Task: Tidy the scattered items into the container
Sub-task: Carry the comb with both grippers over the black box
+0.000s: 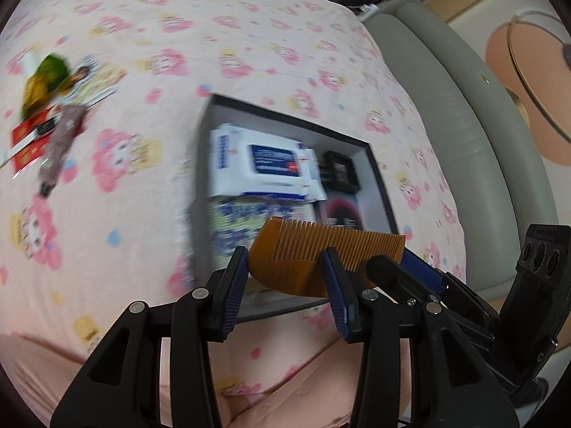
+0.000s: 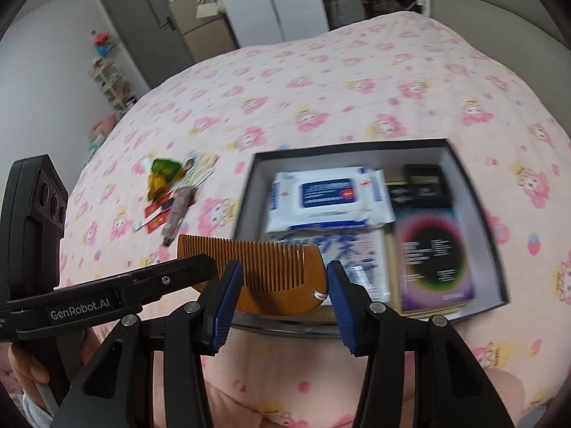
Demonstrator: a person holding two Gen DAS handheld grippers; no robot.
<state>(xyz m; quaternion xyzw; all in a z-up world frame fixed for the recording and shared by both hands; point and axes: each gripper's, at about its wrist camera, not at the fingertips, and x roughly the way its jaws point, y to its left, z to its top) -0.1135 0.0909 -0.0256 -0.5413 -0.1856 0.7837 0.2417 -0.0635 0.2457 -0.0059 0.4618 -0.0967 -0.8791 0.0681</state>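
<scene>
A brown wooden comb (image 1: pixel 307 249) (image 2: pixel 271 264) hangs in the air over the near edge of the dark open box (image 1: pixel 378 174) (image 2: pixel 474 185) on the bed. My left gripper (image 1: pixel 285 285) is shut on the comb's left part, and its finger (image 2: pixel 200 267) covers that end in the right wrist view. My right gripper (image 2: pixel 282 296) is shut on the other part and comes in from the right (image 1: pixel 407 267) in the left wrist view. Inside the box lie a white and blue wipes pack (image 1: pixel 264 167) (image 2: pixel 328 196), a dark booklet (image 2: pixel 431 253) and small black items.
A pile of loose items (image 1: pixel 50 114) (image 2: pixel 167 192) lies on the pink flowered sheet left of the box: a green packet, red cards, a brownish tube. A grey padded headboard (image 1: pixel 446 125) borders the bed on the right. A hand (image 2: pixel 21 367) holds the left gripper's handle.
</scene>
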